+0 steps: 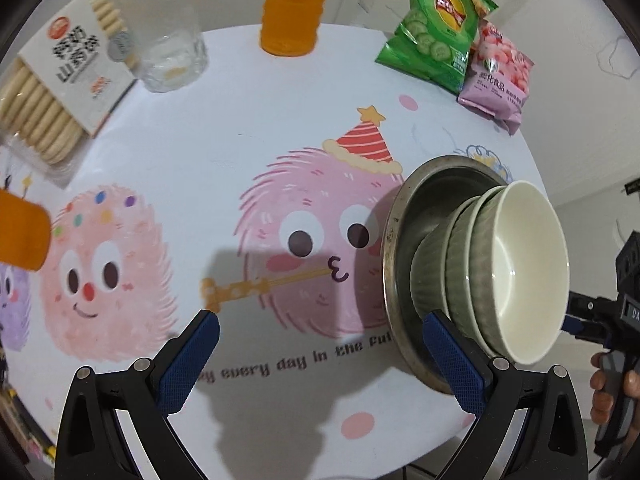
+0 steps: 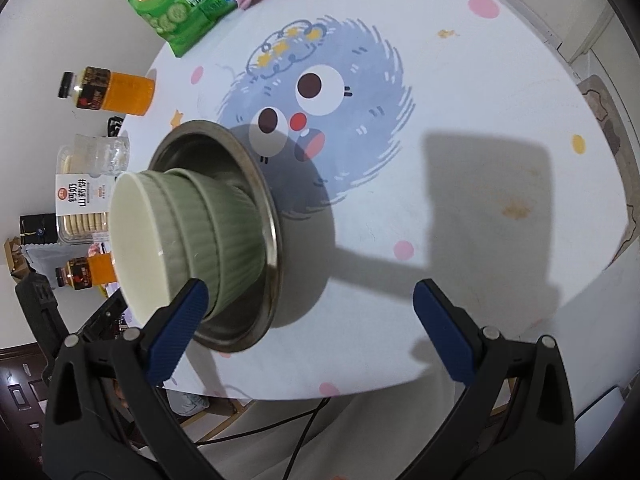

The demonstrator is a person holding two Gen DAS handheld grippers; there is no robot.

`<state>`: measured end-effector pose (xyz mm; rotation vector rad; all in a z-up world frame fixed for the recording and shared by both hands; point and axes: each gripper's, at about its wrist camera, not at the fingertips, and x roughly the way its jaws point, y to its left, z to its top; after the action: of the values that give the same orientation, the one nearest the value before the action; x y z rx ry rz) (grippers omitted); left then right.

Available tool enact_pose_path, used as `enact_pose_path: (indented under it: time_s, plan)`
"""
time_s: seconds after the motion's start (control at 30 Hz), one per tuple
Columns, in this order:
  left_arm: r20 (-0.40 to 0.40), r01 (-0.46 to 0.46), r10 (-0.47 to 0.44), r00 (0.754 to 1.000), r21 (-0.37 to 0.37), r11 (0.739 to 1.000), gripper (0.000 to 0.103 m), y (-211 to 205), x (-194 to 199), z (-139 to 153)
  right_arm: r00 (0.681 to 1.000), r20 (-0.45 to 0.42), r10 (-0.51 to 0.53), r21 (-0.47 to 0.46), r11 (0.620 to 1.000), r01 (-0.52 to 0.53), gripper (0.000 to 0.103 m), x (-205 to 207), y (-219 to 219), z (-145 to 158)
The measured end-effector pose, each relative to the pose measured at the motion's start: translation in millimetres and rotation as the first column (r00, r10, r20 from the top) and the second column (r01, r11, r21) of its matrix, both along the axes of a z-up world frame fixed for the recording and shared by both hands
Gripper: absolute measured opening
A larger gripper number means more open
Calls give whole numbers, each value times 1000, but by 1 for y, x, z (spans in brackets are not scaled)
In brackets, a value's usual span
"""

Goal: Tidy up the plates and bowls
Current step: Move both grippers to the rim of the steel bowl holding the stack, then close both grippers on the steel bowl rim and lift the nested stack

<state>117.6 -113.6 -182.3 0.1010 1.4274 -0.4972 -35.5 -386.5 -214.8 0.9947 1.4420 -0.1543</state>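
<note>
A: Bowls (image 1: 492,276), three stacked in the metal plate (image 1: 404,248), sit at the right of my left view. They look hard, smooth, breakable. I'd grab the rim.

B: And your hands?

A: Left gripper (image 1: 320,356) and right gripper (image 2: 310,328) both hang spread wide, holding nothing

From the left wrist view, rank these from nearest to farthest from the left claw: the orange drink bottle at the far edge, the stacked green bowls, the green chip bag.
1. Stacked green bowls: just right of the left claw, nested in the metal plate beside its right finger.
2. Green chip bag: far right of the table.
3. Orange drink bottle: far edge, centre; close to the bag in distance, so this order is loose.
</note>
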Motion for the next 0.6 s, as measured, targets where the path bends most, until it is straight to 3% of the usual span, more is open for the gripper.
enact_pose_path:
  time_s: [0.13, 0.2, 0.23, 0.3, 0.37, 0.4, 0.47, 0.6]
  plan:
    - [-28, 18, -19, 999, -32, 999, 102, -5, 4, -16, 1000, -1, 1, 22, 1000, -1, 95, 10, -1, -12]
    - [-56, 43, -46, 997, -57, 997, 94, -9, 6, -23, 1000, -2, 6, 19, 1000, -6, 87, 14, -3, -16]
    - [-71, 48, -52, 996, -66, 997, 81, -11, 7, -27, 1000, -1, 9, 25, 1000, -9, 81, 16, -4, -19]
    - [-105, 42, -52, 993, -92, 995, 67, -14, 8, -34, 1000, -3, 19, 38, 999, -19, 74, 20, -5, -24]
    - [-124, 48, -65, 990, -131, 990, 45, -19, 9, -37, 999, 1, 46, 36, 998, -46, 66, 26, -5, -28]
    - [-116, 66, -81, 990, -132, 989, 39, -24, 8, -36, 998, 2, 56, 34, 998, -56, 58, 28, -4, -29]
    - [-97, 117, -130, 987, -132, 984, 14, -37, 6, -33, 997, 14, 78, 50, 996, -78, 50, 33, -2, -30]
    - [-71, 158, -165, 984, -101, 982, 14, -47, 3, -30, 984, 57, 168, 33, 985, -170, 13, 48, 12, -22]
